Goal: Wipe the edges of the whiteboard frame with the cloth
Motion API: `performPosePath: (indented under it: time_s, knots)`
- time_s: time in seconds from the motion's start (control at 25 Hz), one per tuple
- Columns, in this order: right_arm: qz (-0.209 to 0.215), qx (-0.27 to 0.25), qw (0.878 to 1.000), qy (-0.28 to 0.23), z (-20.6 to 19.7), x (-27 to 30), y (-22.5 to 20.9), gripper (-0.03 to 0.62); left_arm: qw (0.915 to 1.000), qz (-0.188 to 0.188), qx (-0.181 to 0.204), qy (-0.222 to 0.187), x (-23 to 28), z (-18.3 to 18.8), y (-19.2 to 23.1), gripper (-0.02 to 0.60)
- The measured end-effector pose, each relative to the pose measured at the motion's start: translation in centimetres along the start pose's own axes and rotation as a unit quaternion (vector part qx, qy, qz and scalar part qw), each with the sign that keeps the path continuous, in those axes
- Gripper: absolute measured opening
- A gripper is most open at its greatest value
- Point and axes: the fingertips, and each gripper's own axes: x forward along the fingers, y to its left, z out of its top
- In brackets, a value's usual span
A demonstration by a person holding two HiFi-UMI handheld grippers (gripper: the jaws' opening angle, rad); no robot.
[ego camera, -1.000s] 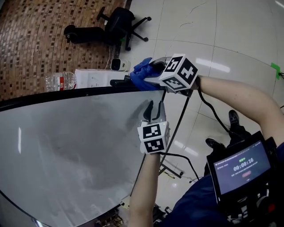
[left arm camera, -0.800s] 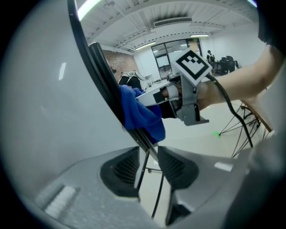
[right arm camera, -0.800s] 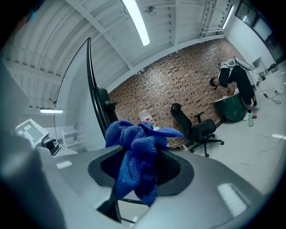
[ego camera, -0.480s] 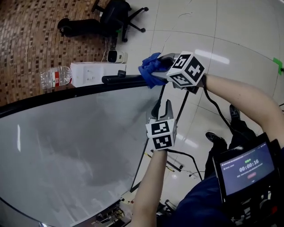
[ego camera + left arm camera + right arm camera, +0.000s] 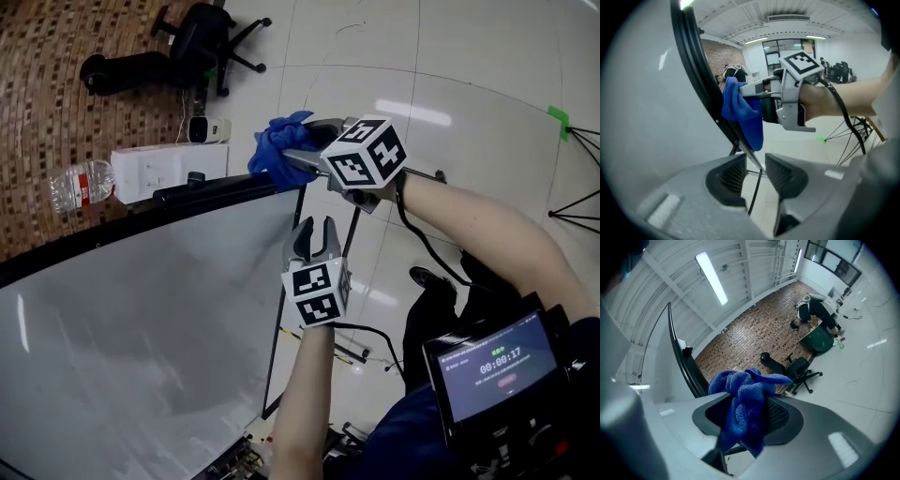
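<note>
The whiteboard's black frame (image 5: 225, 190) runs along the top and down the right side. My right gripper (image 5: 298, 148) is shut on a bunched blue cloth (image 5: 277, 148), held at the board's upper right corner. In the right gripper view the cloth (image 5: 743, 404) fills the jaws of that gripper (image 5: 747, 416), with the frame (image 5: 684, 362) just to the left. My left gripper (image 5: 314, 228) hangs right of the board's right edge, below the cloth. In the left gripper view its jaws (image 5: 754, 171) have just been closing a little. They keep a narrow gap and grip nothing; the frame (image 5: 701, 79) and cloth (image 5: 740, 108) lie ahead.
On the floor beyond the board lie a water bottle (image 5: 80, 183), a white box (image 5: 169, 161), a small white device (image 5: 208, 129) and a black office chair (image 5: 202, 42). Tripod legs (image 5: 572, 187) stand at the right. A screen (image 5: 497, 366) hangs on the person's chest.
Both grippers have sunk a little. The right gripper has rolled, still holding the cloth at the board's upper right corner. The left gripper stays beside the right edge.
</note>
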Motion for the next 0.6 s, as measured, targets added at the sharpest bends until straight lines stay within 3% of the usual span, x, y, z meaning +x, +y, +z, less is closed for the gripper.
performPosePath:
  time_s: [0.12,0.32,0.6]
  knots:
    - [-0.025,0.01,1.0,-0.001,-1.1,-0.7,-2.3,0.186,0.9996,-0.002,0.028,-0.002,0.8,-1.2,-0.7,0.123]
    - [-0.033,-0.025,0.997,0.064,-6.1,0.8,-3.3,0.187,0.9987,-0.027,0.039,0.017,2.2,-3.5,-1.3,0.123]
    - [-0.034,-0.007,0.998,0.05,-8.5,1.3,-5.6,0.186,0.9968,-0.054,0.05,0.031,4.7,-6.9,-2.8,0.121]
